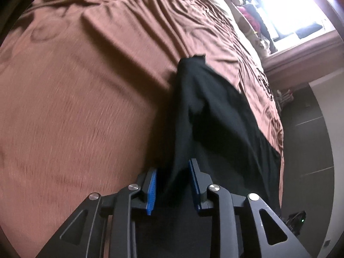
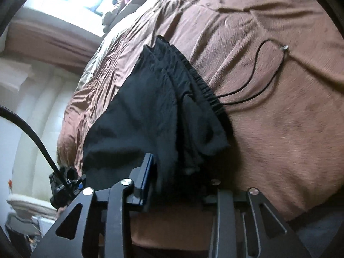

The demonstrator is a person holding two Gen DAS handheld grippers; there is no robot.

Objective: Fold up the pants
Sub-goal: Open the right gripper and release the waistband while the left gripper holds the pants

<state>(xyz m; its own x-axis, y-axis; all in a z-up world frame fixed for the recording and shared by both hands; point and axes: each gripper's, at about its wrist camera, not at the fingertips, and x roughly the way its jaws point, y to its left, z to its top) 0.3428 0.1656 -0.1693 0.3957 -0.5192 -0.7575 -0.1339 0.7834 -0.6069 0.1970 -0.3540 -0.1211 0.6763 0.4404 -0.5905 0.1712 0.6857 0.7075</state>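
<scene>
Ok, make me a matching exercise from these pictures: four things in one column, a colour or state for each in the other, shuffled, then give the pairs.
Things:
1. pants
2. bedspread
3. drawstring
4. left hand-held gripper

States:
A. brown and wrinkled
B. thin black cord lying loose on the bed
C. black, bunched, held at both ends
D. blue pads closed on black cloth

Pairs: 1-C, 2-A, 3-B, 4-D

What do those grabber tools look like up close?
Both are matte black linkages with triangular cut-outs and round silver pivot pins. The left gripper has bright blue ribbed pads lining its jaws. The right gripper shows a dark blue pad edge. A black cable arcs beside it.
</scene>
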